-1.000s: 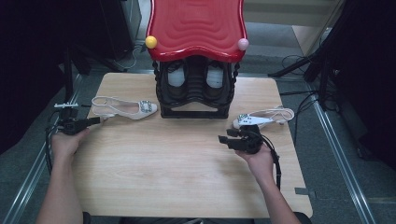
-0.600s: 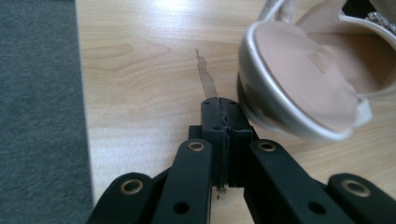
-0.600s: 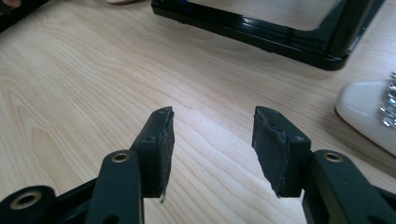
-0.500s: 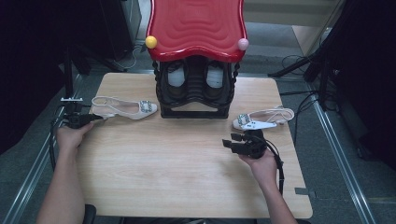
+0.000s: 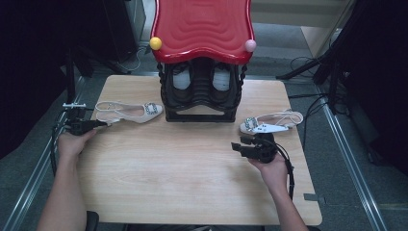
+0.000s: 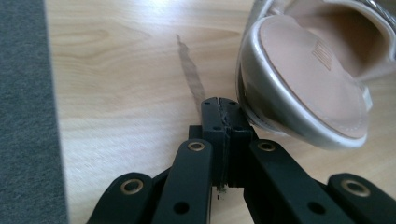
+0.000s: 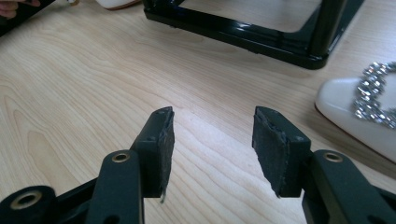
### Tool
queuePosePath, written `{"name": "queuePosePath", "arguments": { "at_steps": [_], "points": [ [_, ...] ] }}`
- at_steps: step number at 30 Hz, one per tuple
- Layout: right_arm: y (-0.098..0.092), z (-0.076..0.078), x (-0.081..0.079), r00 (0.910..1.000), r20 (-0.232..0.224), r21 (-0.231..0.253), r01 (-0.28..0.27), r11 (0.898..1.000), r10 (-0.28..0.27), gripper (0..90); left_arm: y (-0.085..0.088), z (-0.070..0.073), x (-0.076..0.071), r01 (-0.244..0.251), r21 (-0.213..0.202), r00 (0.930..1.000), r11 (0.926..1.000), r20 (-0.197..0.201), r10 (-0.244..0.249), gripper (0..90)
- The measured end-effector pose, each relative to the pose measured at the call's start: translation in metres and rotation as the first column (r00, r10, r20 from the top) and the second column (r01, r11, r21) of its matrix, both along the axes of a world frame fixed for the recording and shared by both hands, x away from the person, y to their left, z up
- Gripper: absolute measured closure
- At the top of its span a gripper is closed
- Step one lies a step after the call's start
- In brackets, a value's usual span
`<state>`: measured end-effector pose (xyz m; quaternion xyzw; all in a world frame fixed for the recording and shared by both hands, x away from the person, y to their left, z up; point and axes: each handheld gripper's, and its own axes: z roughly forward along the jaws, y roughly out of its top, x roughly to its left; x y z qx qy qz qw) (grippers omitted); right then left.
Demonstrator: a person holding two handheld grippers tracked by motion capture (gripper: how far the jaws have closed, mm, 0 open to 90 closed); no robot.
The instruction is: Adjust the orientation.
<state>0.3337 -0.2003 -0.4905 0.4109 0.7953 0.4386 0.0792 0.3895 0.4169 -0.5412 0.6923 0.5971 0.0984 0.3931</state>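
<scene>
The left gripper (image 6: 223, 114) is fully clenched, jaws pressed flat together w/ nothing between them; its tip sits just beside the heel end of the left shoe (image 6: 303, 88), and if the pad really touches the heel rim I cannot tell, it is very near. In the high view this left gripper (image 5: 98, 124) lies left of the rack (image 5: 202, 86), close to the table's left edge, and the left shoe (image 5: 129, 111) lies on its sole between gripper and rack, buckle end toward the rack, almost at the rack's base. The right gripper (image 7: 212, 144) is released, jaws standing wide apart, only bare wood between the pads, holding nothing. It hangs in front of the rack's right corner (image 7: 299, 51), low over the table (image 5: 183, 178). The right shoe (image 7: 369, 112), white w/ a sparkling buckle, lies right of the rack, just beyond and to the side of the right gripper (image 5: 243, 147), apart from its jaws. In front of the rack, btw. the two hands, the wood is free, wide room for moving. The right shoe (image 5: 272, 122) is near the table's right edge; behind the rack little table remains.
</scene>
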Motion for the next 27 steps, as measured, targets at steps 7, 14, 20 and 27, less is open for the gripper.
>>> {"name": "queuePosePath", "arguments": {
  "at_steps": [7, 14, 20, 27],
  "points": [
    [0.012, 0.000, 0.008, 0.9994, -0.003, 0.002, -0.034, 0.999, 0.034, 49.8, -0.010, 0.001, -0.012, 0.037, 0.012, 0.9993, 0.9993, -0.013, -0.036, 89.8],
    [0.021, 0.001, 0.017, 0.9980, -0.003, 0.007, -0.064, 0.998, 0.064, 49.8, -0.025, 0.001, -0.027, 0.034, -0.014, 0.9990, 0.9993, -0.028, -0.034, 89.8],
    [0.029, 0.001, 0.025, 0.9969, -0.003, 0.013, -0.079, 0.997, 0.079, 50.2, -0.044, 0.003, -0.038, 0.057, 0.002, 0.9978, 0.9984, -0.034, -0.057, 89.6],
    [0.040, 0.002, 0.033, 0.9942, -0.010, 0.017, -0.107, 0.994, 0.107, 50.3, -0.062, 0.005, -0.051, 0.075, 0.009, 0.9958, 0.9972, -0.054, -0.074, 88.2]
  ]
}}
